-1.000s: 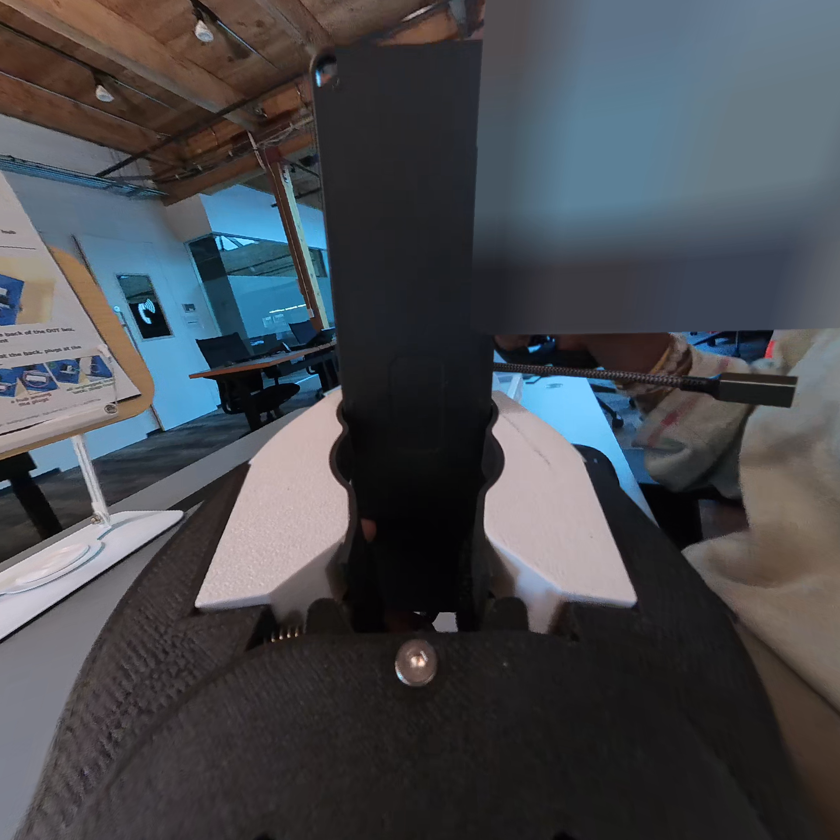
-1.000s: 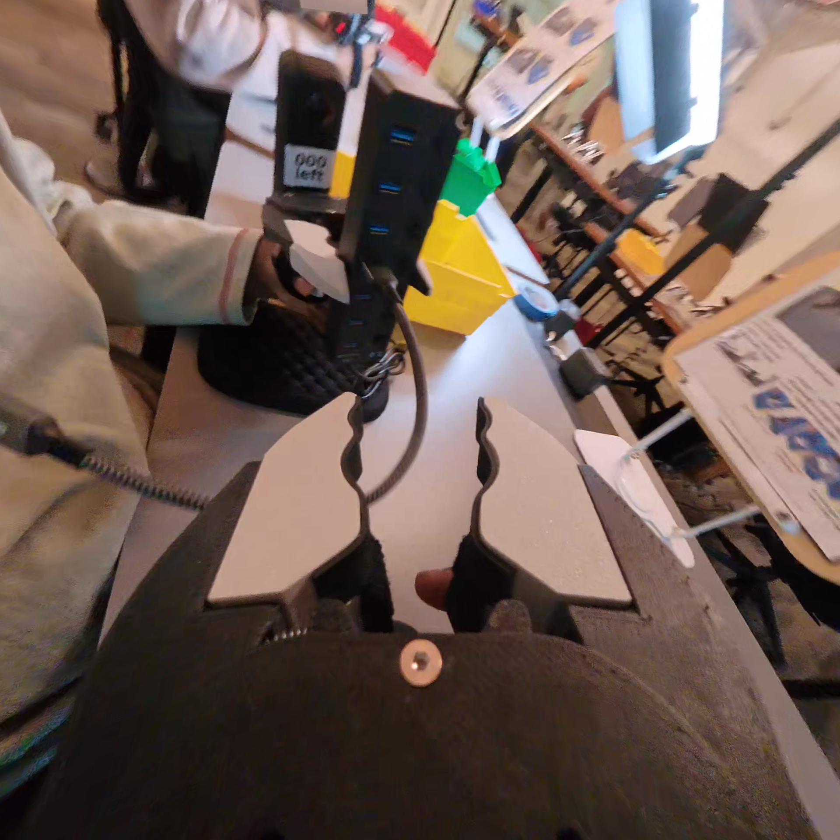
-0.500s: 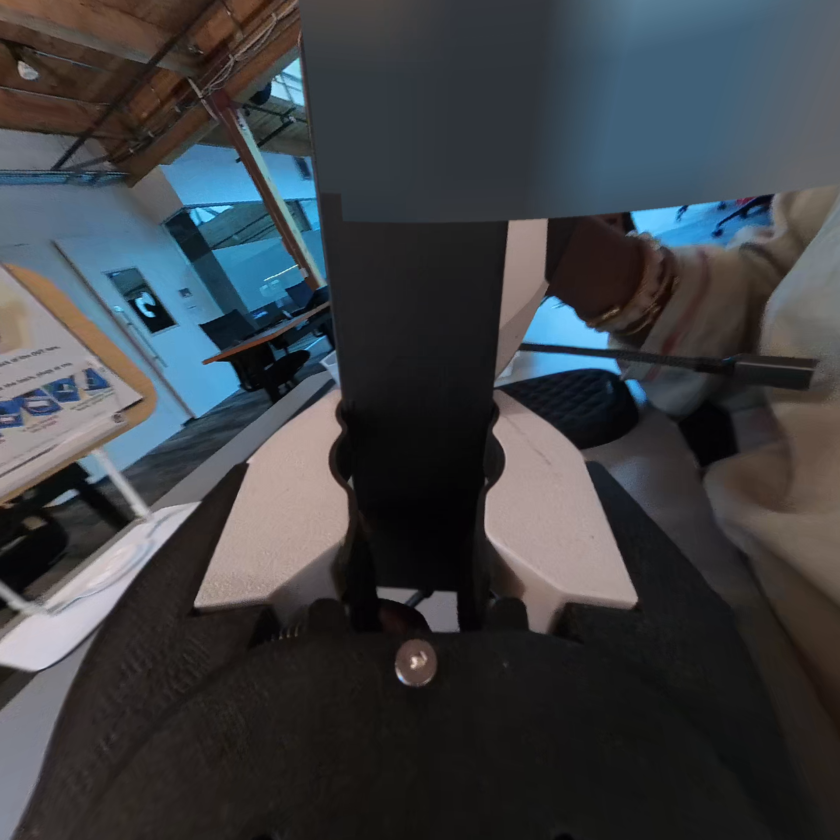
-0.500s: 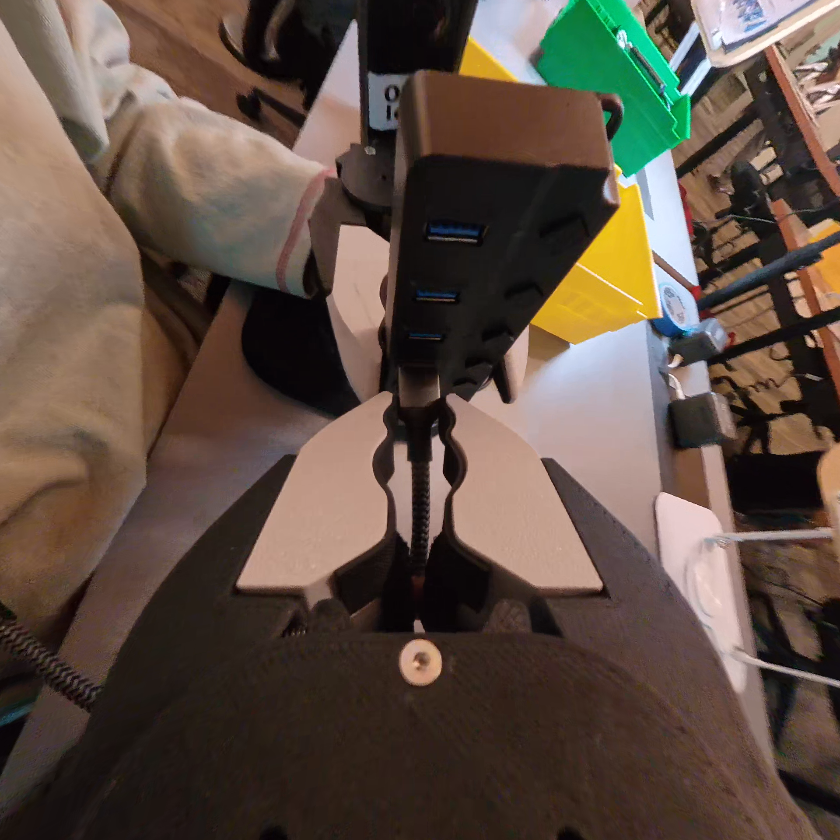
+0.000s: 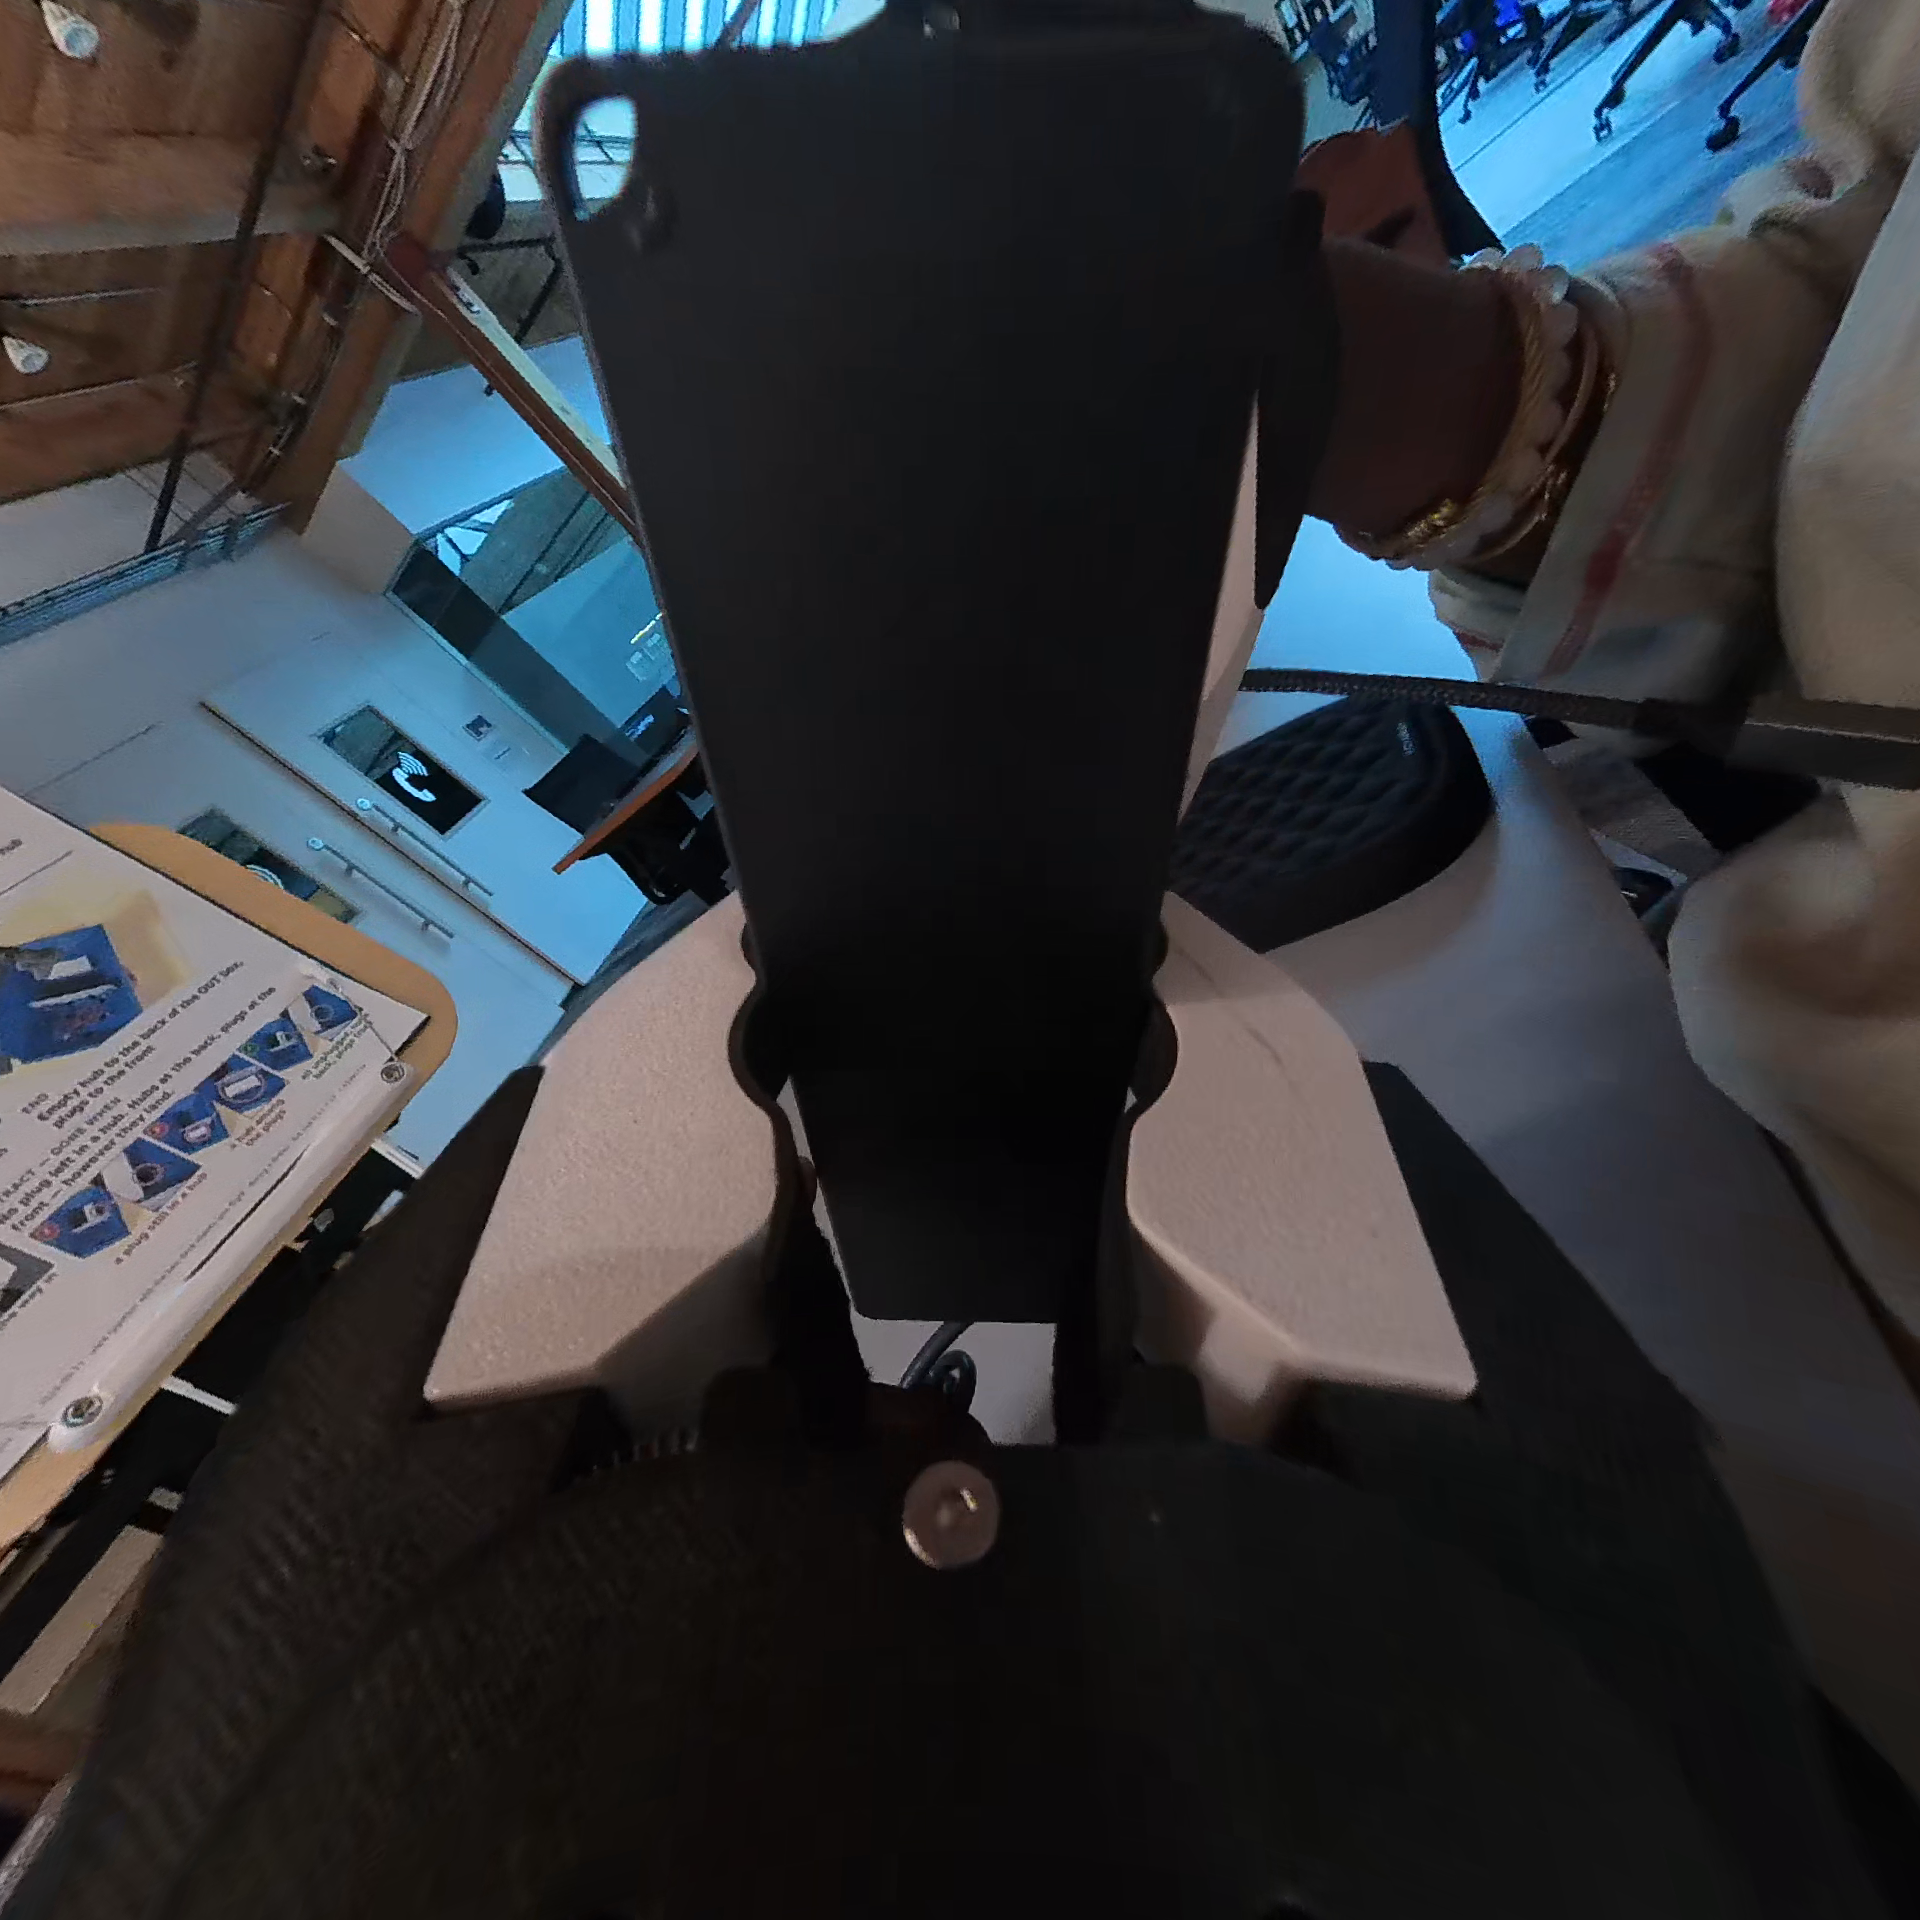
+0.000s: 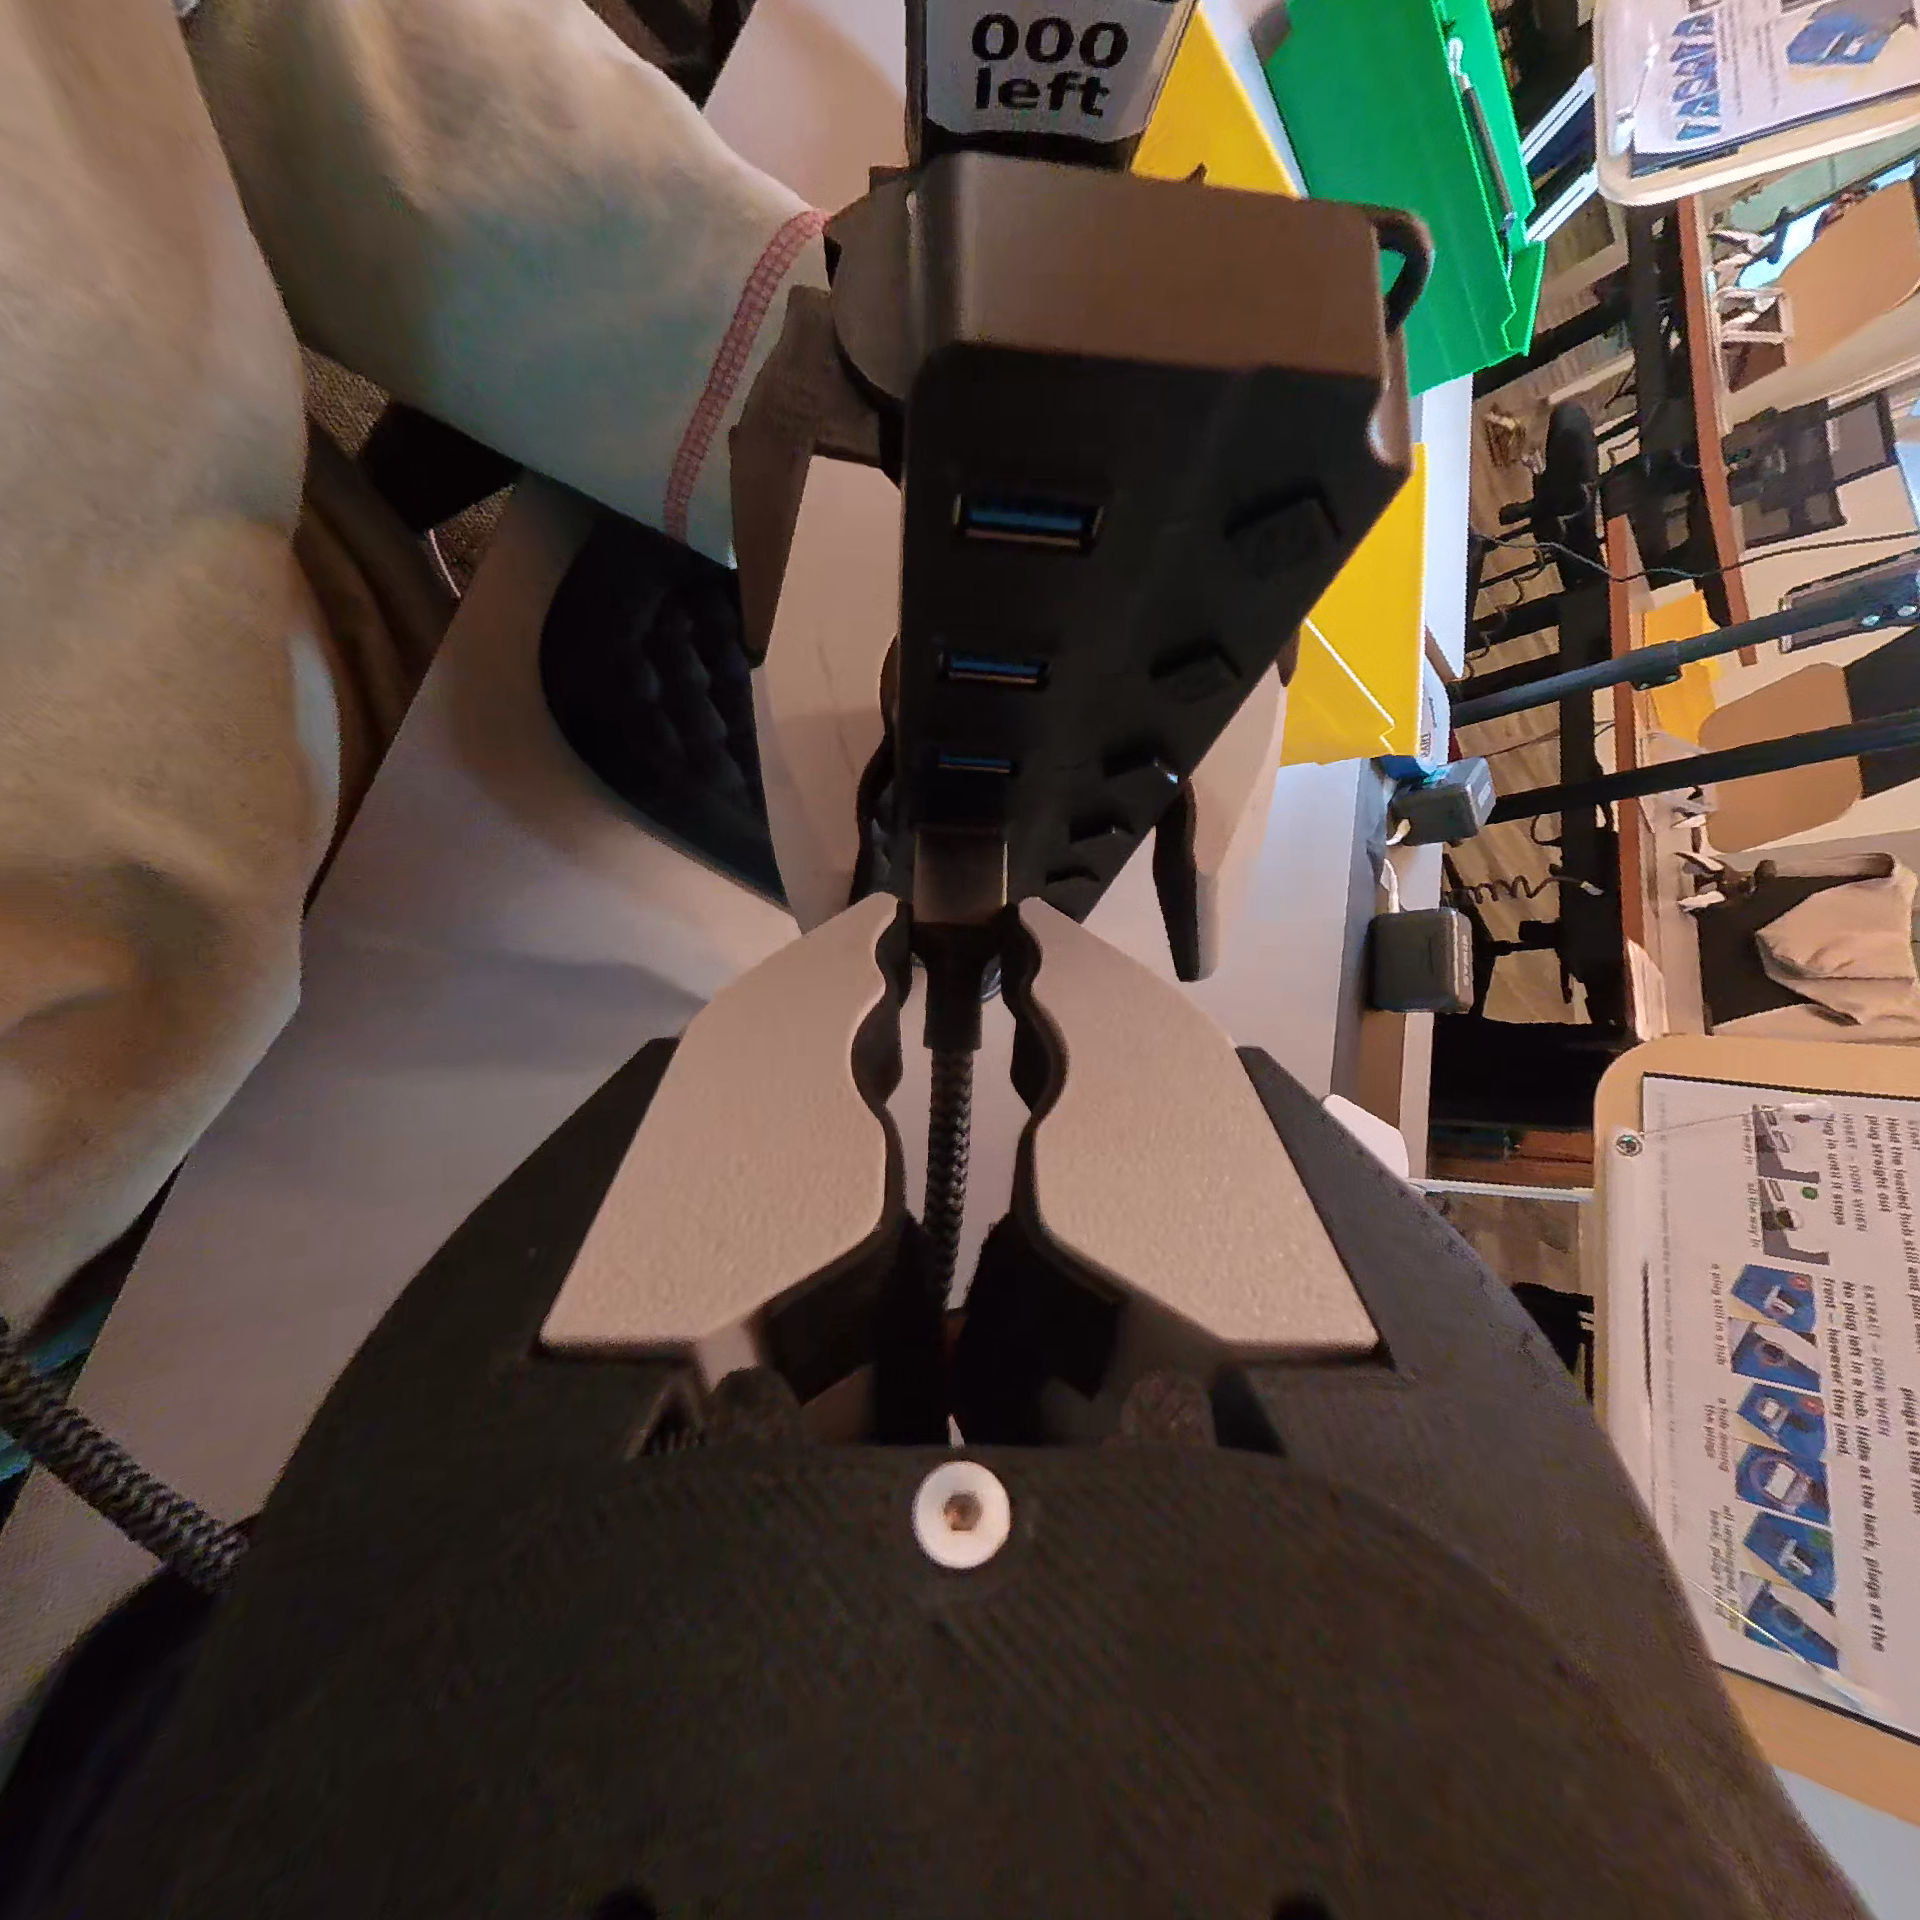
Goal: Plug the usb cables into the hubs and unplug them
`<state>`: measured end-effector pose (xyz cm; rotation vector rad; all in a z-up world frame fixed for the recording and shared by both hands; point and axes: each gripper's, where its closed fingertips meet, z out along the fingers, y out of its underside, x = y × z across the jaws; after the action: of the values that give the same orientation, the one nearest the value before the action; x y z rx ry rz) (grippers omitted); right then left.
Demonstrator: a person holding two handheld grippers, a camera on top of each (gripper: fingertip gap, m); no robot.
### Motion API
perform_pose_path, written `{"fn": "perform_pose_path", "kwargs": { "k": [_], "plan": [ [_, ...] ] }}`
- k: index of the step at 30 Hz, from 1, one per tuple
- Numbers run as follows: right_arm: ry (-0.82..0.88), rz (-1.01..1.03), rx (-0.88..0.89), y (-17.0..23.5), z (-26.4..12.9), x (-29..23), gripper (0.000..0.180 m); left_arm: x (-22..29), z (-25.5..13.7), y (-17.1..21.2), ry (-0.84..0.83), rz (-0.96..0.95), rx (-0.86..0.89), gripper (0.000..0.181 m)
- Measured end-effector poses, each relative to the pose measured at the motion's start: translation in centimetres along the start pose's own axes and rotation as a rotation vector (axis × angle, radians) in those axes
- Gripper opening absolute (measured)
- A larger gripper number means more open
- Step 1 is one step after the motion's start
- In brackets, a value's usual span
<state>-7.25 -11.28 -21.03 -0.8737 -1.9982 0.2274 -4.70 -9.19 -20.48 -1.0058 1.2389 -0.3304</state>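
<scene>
The braided USB cable [image 6: 951, 1132] is clamped between the right tongs [image 6: 956, 997] just behind its plug [image 6: 961, 868], which is seated in the nearest port of the black hub [image 6: 1132, 520]. Three blue ports are seen free above it. The hub is held upright by the left tongs [image 6: 977, 821]. Yellow bins [image 6: 1351, 665] and a green bin [image 6: 1392, 166] stand farther off on the surface [image 6: 499, 987].

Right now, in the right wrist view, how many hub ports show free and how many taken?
Free ports: 3
Ports taken by a plug: 1
Total in view on the hub: 4; any lower ones are hidden behind the right gripper.
</scene>
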Motion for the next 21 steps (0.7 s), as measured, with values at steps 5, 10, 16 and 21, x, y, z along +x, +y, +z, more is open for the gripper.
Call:
{"fn": "perform_pose_path", "kwargs": {
  "k": [5, 10, 16, 21],
  "plan": [
    [0.084, 0.064, -0.025, -0.1, 0.1, 0.8, 0.017, -0.8, -0.3, 0.0, -0.043, 0.025, -0.015, 0.064],
    [0.070, 0.019, -0.049, 0.4, -0.1, 0.4, 0.017, -0.4, 0.0, 0.4, -0.034, 0.057, -0.052, 0.064],
    [0.148, 0.090, -0.069, 0.1, -0.2, 1.1, 0.016, -1.2, -0.5, 0.1, -0.066, 0.044, -0.040, 0.064],
    [0.079, 0.015, -0.030, 0.3, -0.7, 0.0, 0.016, 0.2, 0.0, -0.1, -0.001, 0.067, -0.036, 0.064]
  ]
}}
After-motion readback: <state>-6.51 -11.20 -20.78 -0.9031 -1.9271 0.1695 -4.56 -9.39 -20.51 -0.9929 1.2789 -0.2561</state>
